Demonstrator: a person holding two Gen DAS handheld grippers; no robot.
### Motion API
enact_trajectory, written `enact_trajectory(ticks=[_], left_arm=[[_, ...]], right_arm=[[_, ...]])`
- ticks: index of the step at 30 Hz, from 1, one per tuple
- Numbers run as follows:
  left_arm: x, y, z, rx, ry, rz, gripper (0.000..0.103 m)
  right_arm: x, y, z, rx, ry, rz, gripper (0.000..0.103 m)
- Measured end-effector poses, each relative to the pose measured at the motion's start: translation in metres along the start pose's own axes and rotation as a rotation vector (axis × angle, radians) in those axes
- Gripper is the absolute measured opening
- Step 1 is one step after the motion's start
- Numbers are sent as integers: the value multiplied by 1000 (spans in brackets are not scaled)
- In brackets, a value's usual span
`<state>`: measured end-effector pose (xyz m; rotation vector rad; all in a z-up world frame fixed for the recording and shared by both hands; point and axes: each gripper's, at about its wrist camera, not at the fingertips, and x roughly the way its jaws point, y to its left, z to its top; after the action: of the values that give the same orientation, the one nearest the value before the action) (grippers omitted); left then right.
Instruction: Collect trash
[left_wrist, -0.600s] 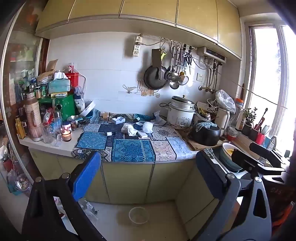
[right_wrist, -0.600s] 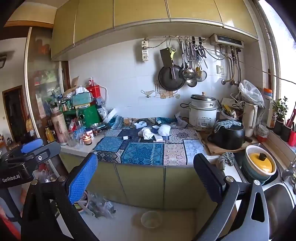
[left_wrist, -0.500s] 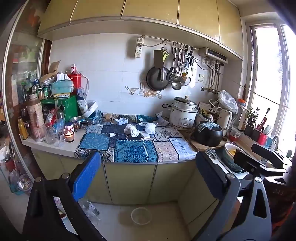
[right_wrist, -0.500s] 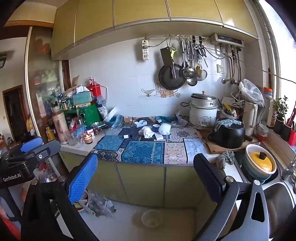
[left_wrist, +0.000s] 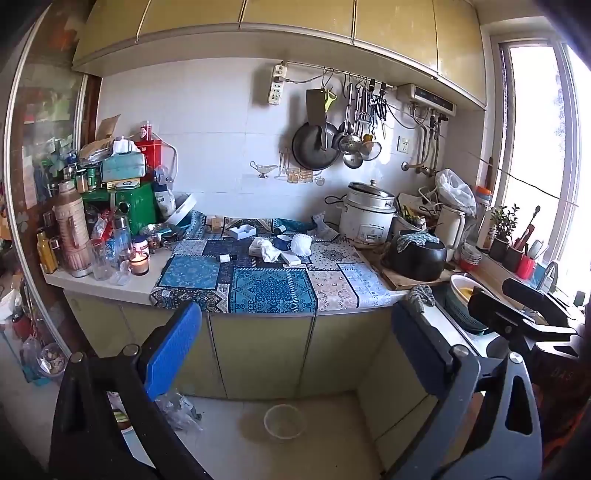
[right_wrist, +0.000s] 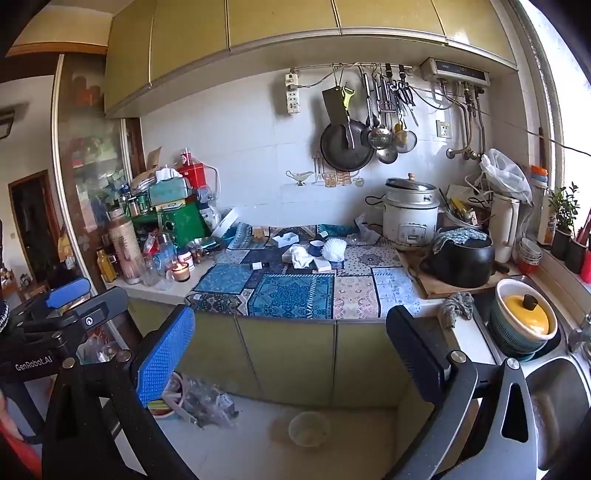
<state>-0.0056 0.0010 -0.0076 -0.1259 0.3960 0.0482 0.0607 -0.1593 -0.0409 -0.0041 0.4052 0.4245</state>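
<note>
Clutter crowds the table (left_wrist: 110, 288): a lit candle (left_wrist: 139, 263) beside glass jars at its left end, a green box (left_wrist: 135, 212) piled with tins behind them, a white rice cooker (left_wrist: 365, 218) and a black pot (left_wrist: 417, 254) on a wooden board to the right. Pans and ladles hang on the tiled wall above. On the patchwork cloth (left_wrist: 271, 290) lies the trash: a crumpled white tissue (left_wrist: 267, 249), a white frilly wad (left_wrist: 301, 244) just beside a blue cup (left_wrist: 282, 242), and small flat cartons around them, all near the cloth's middle and well back from the front edge.

Both grippers hang in front of the cupboard doors, well short of the table. The left gripper (left_wrist: 295, 354) stands spread wide with nothing between its fingers; so does the right gripper (right_wrist: 291, 354).

Only the right view shows the yellow-lidded pot (right_wrist: 526, 317) in a colander by the steel sink (right_wrist: 557, 402), and a doorway at far left. The left view catches the window more fully. On the floor sit a clear bowl (left_wrist: 284, 422) and crumpled plastic wrap (right_wrist: 207, 400).
</note>
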Motion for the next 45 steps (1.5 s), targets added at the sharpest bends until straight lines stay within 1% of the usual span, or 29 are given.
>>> enact_trajectory(ticks=[1,2,3,10,23,45], left_arm=[[0,-1,1,-1,2,0,103],[1,0,-1,0,0,1,103],[1,0,-2,-2,0,3,103],[6,2,-4,-6,7,0,103],[17,4,-2,-20,22,4,103],[27,1,4,-12,28,7,103]], right_arm=[[-1,0,0,0,-1,1,103],[3,-1,10,2,12,2,103],[3,-2,11,2,14,3,103],[0,0,5,-14,15,-5,103],[6,-4,7,-3,30,4,103],[14,-7,12,13,40,5,103]])
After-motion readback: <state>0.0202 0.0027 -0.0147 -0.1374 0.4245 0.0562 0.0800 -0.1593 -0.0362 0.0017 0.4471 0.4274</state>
